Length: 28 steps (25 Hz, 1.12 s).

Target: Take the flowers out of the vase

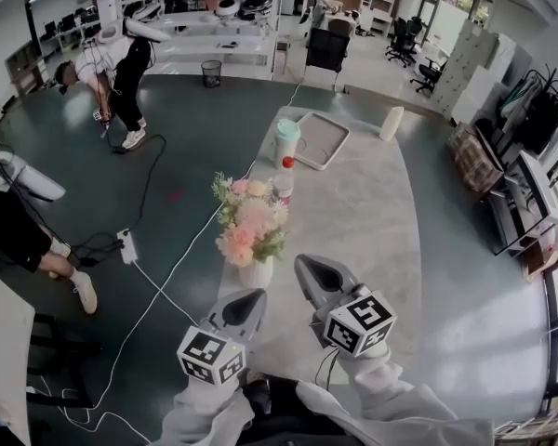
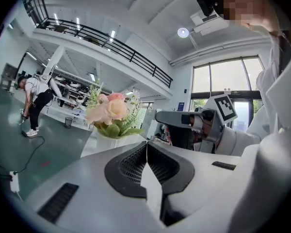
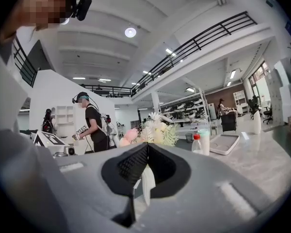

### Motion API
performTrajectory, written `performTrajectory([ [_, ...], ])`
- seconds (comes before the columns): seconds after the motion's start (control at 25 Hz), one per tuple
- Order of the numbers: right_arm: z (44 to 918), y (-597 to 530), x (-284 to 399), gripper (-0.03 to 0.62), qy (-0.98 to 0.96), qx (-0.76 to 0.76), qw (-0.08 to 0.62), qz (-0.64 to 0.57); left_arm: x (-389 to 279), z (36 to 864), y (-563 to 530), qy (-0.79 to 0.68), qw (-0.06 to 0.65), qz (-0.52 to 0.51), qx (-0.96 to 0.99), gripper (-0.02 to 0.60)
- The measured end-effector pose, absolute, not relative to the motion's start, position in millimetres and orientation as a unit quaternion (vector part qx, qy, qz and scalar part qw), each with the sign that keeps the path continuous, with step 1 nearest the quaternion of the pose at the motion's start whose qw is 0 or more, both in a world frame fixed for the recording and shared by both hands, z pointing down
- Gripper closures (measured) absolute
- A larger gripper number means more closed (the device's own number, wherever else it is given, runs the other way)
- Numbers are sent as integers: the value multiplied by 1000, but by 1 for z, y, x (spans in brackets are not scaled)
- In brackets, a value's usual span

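Both clenched empty, my left gripper point(image 1: 245, 303) and right gripper point(image 1: 312, 272) face flowers point(image 1: 249, 229) I judge light and crushable, best pinched low on the bunch, just above the vase point(image 1: 256, 273).

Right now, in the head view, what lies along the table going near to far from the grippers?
white vase holding the flowers → red-capped bottle → lidded cup → white container. The tray lies level with the cup, so it is left unranked.
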State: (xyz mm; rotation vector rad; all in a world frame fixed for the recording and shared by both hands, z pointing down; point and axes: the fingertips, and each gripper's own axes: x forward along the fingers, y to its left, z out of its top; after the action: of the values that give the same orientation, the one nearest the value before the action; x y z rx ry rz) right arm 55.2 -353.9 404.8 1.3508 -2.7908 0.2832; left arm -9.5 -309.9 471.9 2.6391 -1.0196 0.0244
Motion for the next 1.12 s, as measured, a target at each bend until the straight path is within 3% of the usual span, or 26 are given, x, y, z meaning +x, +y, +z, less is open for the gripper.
performTrajectory([
  [0.24, 415, -358, 46, 592, -906, 406, 19, 117, -6, 469, -320, -369, 159, 2, 916, 577],
  [0.32, 419, -359, 41, 484, -911, 392, 26, 121, -6, 471, -321, -373, 161, 2, 914, 577],
  [0.76, 431, -375, 31, 158, -915, 384, 37, 120, -28, 487, -330, -405, 176, 6, 897, 577],
  [0.88, 434, -378, 29, 123, -915, 384, 41, 115, -33, 489, -332, -411, 178, 8, 894, 577],
  [1.12, 449, -385, 22, 121, -922, 367, 66, 106, -44, 500, -338, -422, 185, 13, 887, 577],
])
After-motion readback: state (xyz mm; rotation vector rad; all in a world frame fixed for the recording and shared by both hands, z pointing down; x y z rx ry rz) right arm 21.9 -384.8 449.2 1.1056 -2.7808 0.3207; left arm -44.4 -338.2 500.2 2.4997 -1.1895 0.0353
